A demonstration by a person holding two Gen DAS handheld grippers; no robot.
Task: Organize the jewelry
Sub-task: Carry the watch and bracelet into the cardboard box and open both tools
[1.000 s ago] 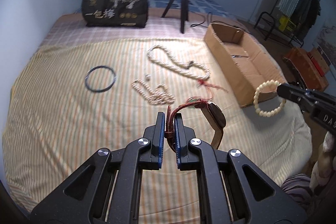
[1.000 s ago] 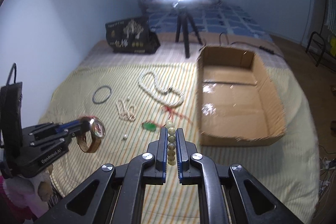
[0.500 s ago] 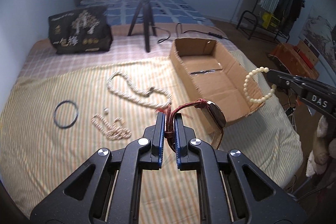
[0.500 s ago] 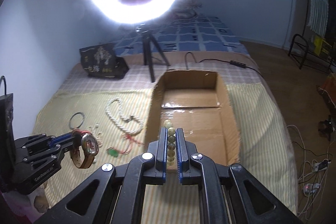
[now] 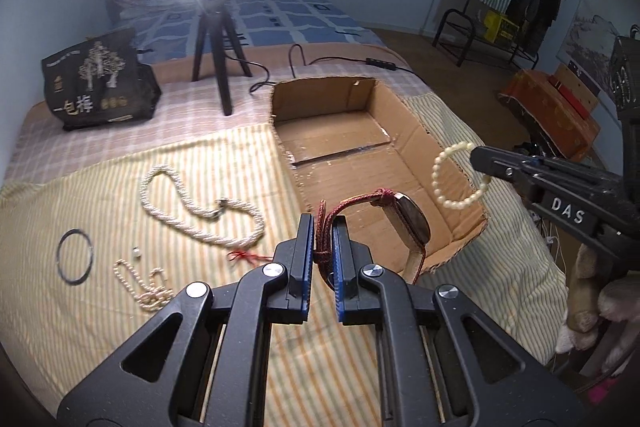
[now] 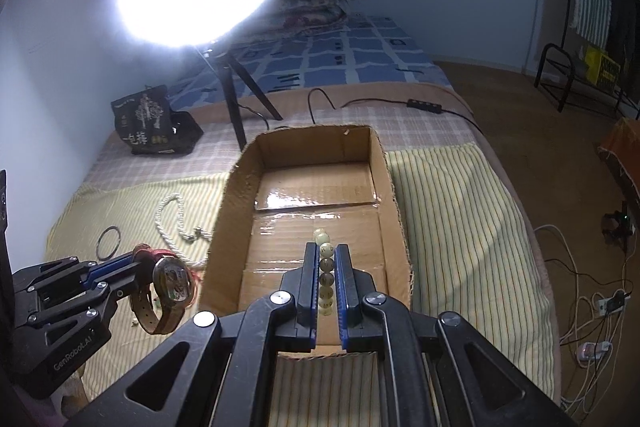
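Left tongs (image 5: 323, 227) are clamped on the red strap of the wristwatch (image 5: 406, 223); the watch case hangs off to the right of the blades, over the near left corner of the cardboard box (image 5: 400, 103). Right tongs (image 6: 326, 269) are clamped on a bead bracelet (image 6: 326, 277), which in the left view dangles as a pale loop above the box's right wall.

Risks, as I judge them:
- Watch is held by the strap only, and the heavy case hangs out to one side. If I let go too near the wall it could catch the rim and drop outside onto the bed (image 5: 100, 307).
- Bracelet is pinched across a few round beads; these could roll out of the blades before I am well over the box floor.
- Both tongs are near each other over the same end of the box; a careless move could knock them together.

Containers: one open cardboard box on the bed, flaps cut away, floor taped and glossy. I see nothing lying in it.

Still on the bedspread, left of the box: long bead necklace (image 5: 192, 203), small bead strand (image 5: 144, 283), dark ring bangle (image 5: 75, 255), one loose bead (image 5: 137, 251)
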